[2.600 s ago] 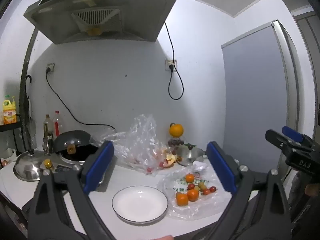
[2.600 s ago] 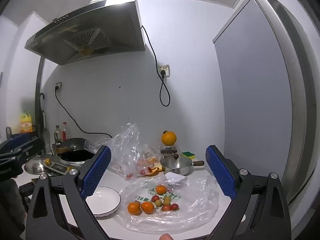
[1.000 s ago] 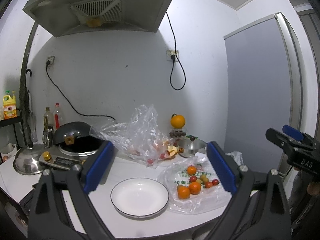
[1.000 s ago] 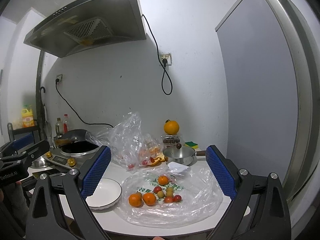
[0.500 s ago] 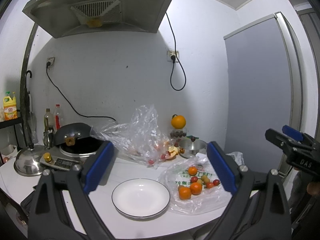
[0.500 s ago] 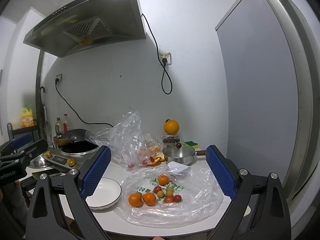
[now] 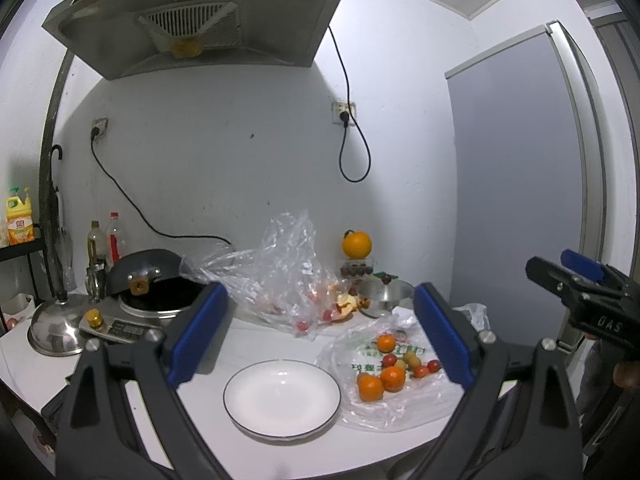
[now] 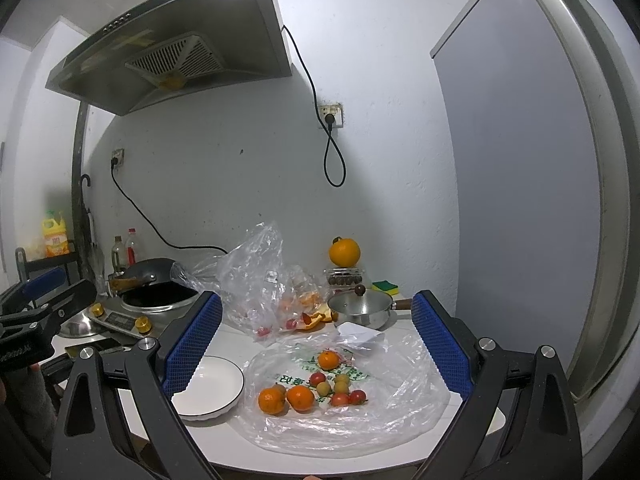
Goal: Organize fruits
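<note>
Several small fruits lie on a flat clear plastic bag (image 8: 384,408) on the white counter: three mandarins (image 8: 300,397), red cherry tomatoes (image 8: 340,399) and small yellow-green fruits (image 8: 341,379). They also show in the left wrist view (image 7: 392,378). An empty white plate (image 7: 282,398) sits left of the bag; it also shows in the right wrist view (image 8: 210,388). My left gripper (image 7: 318,336) is open and empty, held back from the counter above the plate. My right gripper (image 8: 314,340) is open and empty, held back from the bag.
A crumpled clear bag with fruit and peel (image 8: 264,284) stands behind. A steel saucepan with lid (image 8: 360,309), a large orange on a box (image 8: 344,253), a sponge (image 8: 386,287), a wok on a cooktop (image 7: 160,294), a steel lid (image 7: 54,326) and bottles (image 7: 114,238) line the back. A fridge (image 8: 520,200) stands right.
Both grippers have drifted slightly; the views shifted a little. Nothing on the counter moved and both jaws stayed open.
</note>
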Demonstrator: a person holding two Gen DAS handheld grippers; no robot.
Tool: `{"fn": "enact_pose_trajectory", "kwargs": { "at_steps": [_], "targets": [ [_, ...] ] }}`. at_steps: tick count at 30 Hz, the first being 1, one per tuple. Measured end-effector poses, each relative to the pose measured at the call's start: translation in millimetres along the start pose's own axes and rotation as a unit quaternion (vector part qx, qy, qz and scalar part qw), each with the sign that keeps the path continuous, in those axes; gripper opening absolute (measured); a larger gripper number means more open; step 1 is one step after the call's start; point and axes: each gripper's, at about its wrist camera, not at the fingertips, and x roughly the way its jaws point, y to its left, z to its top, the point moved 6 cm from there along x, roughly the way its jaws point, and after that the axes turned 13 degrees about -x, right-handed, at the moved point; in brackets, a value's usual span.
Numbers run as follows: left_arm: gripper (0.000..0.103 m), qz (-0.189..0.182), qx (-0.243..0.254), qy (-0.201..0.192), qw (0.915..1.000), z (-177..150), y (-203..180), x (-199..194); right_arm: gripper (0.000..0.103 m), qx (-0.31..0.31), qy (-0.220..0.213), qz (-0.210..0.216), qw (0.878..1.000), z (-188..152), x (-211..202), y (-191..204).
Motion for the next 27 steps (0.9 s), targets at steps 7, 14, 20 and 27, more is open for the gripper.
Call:
{"fn": "enact_pose_trajectory", "kwargs": {
  "at_steps": [7, 14, 20, 27],
  "targets": [
    [0.095, 0.001, -0.003, 0.005, 1.0, -2, 2, 9, 0.097, -0.002, 0.003, 0.001, 1.0, 0, 4, 2],
    [0.095, 0.007, -0.002, 0.011, 0.9999, -6, 3, 25, 0.097, -0.001, 0.009, 0.007, 1.0, -3, 22, 0],
    [0.095, 0.013, 0.005, 0.03, 0.9994, -15, -2, 49, 0.097, 0.0, 0.019, 0.009, 1.0, -11, 42, -10],
    [0.095, 0.023, 0.023, 0.071, 0.9969, -38, -15, 88, 0.097, -0.004, 0.048, 0.014, 0.999, -31, 67, -30]
  ]
}}
